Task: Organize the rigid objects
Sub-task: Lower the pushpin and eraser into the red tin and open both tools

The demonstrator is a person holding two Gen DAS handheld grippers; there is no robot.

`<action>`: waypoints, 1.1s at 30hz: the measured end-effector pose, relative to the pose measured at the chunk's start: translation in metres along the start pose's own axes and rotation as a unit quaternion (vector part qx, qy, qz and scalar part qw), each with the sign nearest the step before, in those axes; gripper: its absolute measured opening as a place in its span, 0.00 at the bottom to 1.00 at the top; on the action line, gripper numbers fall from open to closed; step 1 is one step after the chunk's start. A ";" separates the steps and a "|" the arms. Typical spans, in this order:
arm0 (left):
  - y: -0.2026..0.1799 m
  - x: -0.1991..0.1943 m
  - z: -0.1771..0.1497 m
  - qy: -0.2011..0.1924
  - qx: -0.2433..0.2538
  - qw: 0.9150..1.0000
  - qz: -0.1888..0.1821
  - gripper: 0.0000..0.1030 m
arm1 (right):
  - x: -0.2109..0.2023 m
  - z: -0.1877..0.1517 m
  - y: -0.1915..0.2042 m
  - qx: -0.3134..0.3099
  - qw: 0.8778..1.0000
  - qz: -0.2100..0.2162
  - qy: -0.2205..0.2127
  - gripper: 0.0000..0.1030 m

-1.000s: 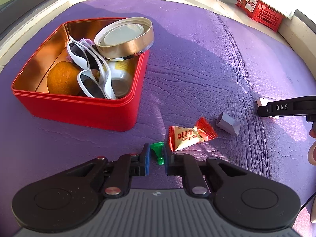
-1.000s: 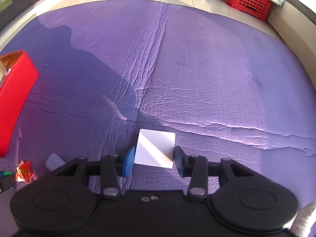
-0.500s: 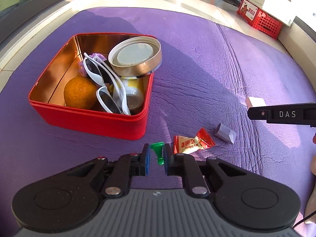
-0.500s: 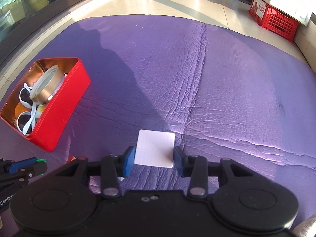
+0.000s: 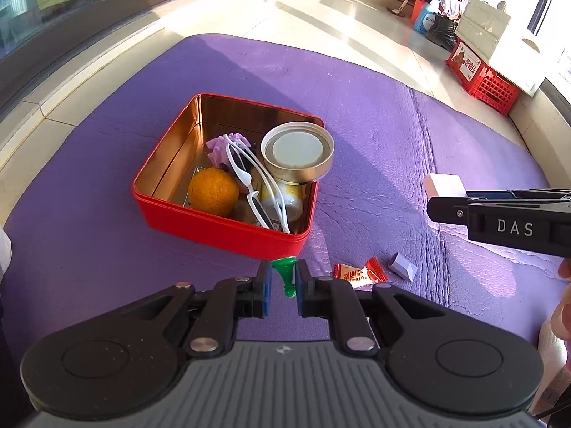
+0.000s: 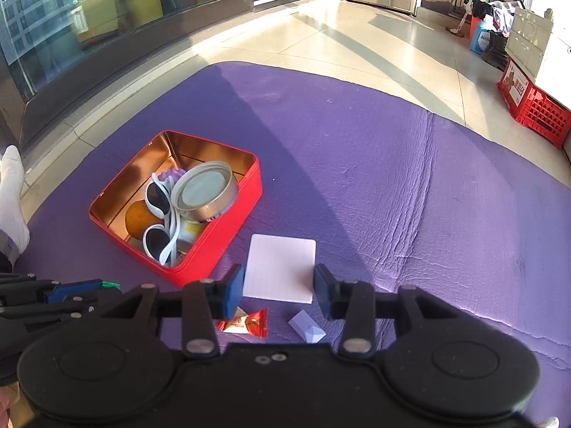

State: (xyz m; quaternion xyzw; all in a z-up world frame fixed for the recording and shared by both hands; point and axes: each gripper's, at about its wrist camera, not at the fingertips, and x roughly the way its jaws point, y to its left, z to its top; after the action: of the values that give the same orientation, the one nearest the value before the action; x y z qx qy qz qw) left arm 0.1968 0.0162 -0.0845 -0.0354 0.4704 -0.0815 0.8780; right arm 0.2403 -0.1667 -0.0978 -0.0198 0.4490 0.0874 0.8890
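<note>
A red tin box (image 5: 228, 230) (image 6: 233, 224) sits on the purple mat and holds an orange (image 5: 213, 191), white sunglasses (image 5: 249, 182), a round gold lid (image 5: 297, 151) and a purple piece. My left gripper (image 5: 283, 278) is shut on a small green piece (image 5: 284, 273), held high above the mat just short of the box's near wall. My right gripper (image 6: 279, 283) is shut on a white flat block (image 6: 280, 271), held high to the right of the box; it also shows in the left wrist view (image 5: 444, 185).
A red candy wrapper (image 5: 358, 274) (image 6: 246, 322) and a small grey block (image 5: 403, 267) (image 6: 307, 328) lie on the mat (image 6: 410, 214) near the box. Tiled floor surrounds the mat. A red crate (image 6: 535, 107) stands at the far right.
Both grippers have risen and pulled back with their pieces held. The box now appears smaller and farther, and the right view has swung to take it in.
</note>
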 end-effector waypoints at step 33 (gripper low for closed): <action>0.076 0.037 0.068 -0.005 -0.033 0.999 0.014 0.13 | 0.090 0.099 0.092 -0.113 0.991 0.072 0.017 0.40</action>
State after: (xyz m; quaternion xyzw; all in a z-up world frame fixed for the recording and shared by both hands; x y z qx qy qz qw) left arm 0.2818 0.0838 -0.0873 -0.0582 0.4692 -0.0538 0.8795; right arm 0.3550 -0.0530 -0.1071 -0.0892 0.4517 0.2008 0.8647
